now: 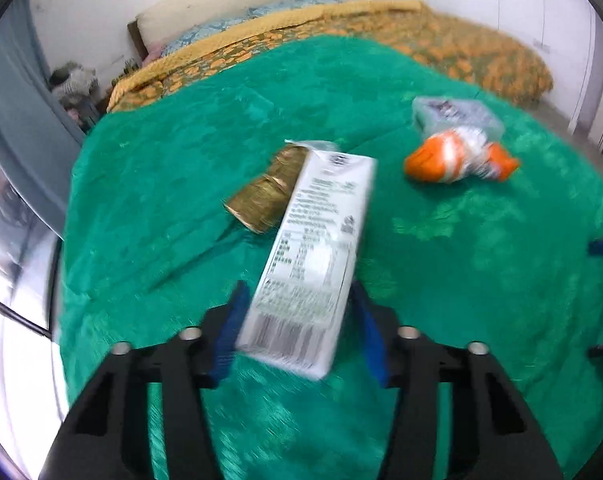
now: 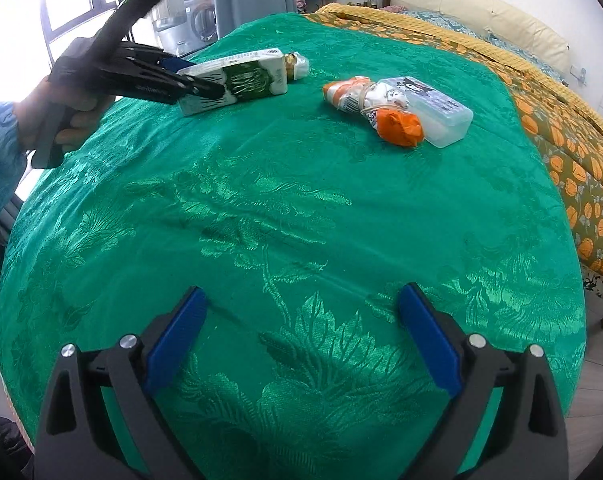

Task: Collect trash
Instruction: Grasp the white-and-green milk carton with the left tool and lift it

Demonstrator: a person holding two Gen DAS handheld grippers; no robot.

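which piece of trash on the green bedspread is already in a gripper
The white milk carton, clamped between the left gripper pads. The gold wrapper, the orange-and-white wrapper and the clear plastic box lie untouched; the right gripper is open and empty.

Open green cloth (image 2: 301,208) before right gripper (image 2: 301,312)

Right gripper (image 2: 301,308): black, blue-padded fingers spread wide, nothing between them, hovering over the green brocade bedcover (image 2: 285,208).
Left gripper (image 2: 205,80): black, held in a hand (image 2: 61,116) at upper left, fingers clamped around the white and green drink carton (image 2: 237,82).
Gold foil wrapper (image 2: 295,65): just behind the carton's far end.
Orange and white crumpled wrapper (image 2: 371,108): touching the clear plastic lidded box (image 2: 435,114).
Orange-patterned yellow quilt (image 2: 557,136): along the right.
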